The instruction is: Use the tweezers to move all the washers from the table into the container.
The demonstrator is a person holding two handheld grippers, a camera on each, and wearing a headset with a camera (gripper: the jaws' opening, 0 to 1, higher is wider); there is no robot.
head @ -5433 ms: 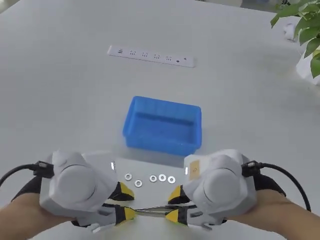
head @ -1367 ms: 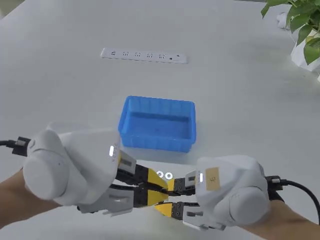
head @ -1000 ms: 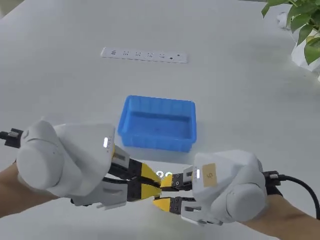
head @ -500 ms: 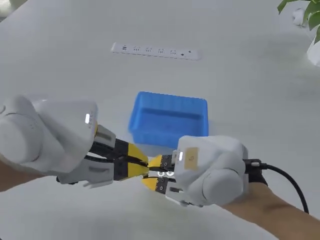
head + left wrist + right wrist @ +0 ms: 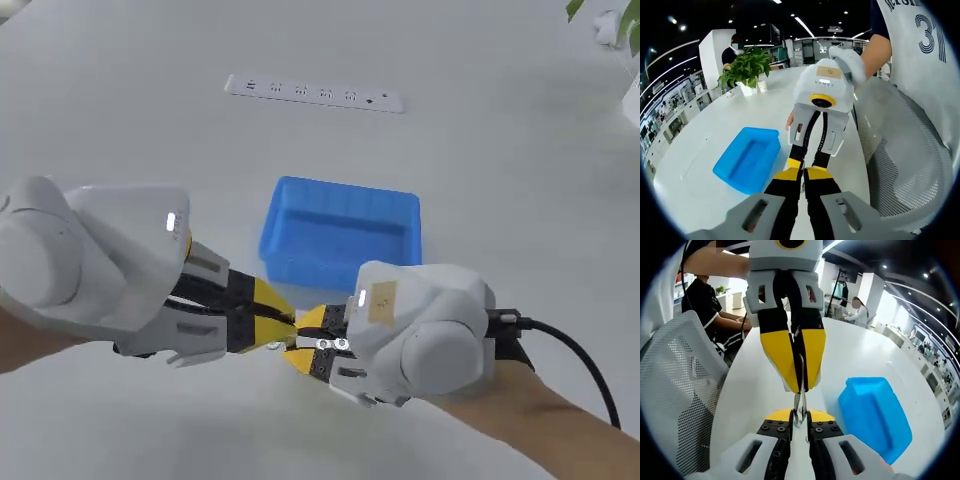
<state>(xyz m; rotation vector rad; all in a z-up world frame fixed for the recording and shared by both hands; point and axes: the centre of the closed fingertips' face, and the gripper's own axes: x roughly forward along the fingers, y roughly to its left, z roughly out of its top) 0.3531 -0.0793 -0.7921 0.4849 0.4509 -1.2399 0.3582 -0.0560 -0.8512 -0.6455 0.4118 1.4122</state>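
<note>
1. Watching two grippers meet nose to nose: the left gripper (image 5: 287, 322) has its yellow-tipped jaws pressed together on the tweezers (image 5: 800, 400). The right gripper (image 5: 305, 342) pinches the same thin metal from the opposite end.
2. First worry, to my eye: both clamp one slim tool. If one hand pulls or twists against the other, the tweezers' arms could bend, or the tool could flick out of a grip.
3. Second worry: whichever side lets go, the tweezers may swivel in the other jaws, because each hold looks narrow. The tips would then point off line.
4. Third worry: the washers (image 5: 331, 345) lie on the table (image 5: 480, 150) right beneath the right gripper's jaws. A dropped tool or a low jaw could scatter them.
5. Just beyond both sets of jaws sits the blue container (image 5: 340, 232), open, and I see nothing in it. By my judgement none of the washers has gone in.
6. Around them: a power strip (image 5: 315, 93) lies well beyond the container. A plant (image 5: 747, 70) stands far ahead of the left gripper, past the right one's body. A mesh chair (image 5: 900, 150) is off beside the right gripper.
7. In the way: the bulky right gripper covers most of the washer row from above. Only a couple of rings peek out, so I cannot count them, and the tweezers have no open line down to them.
</note>
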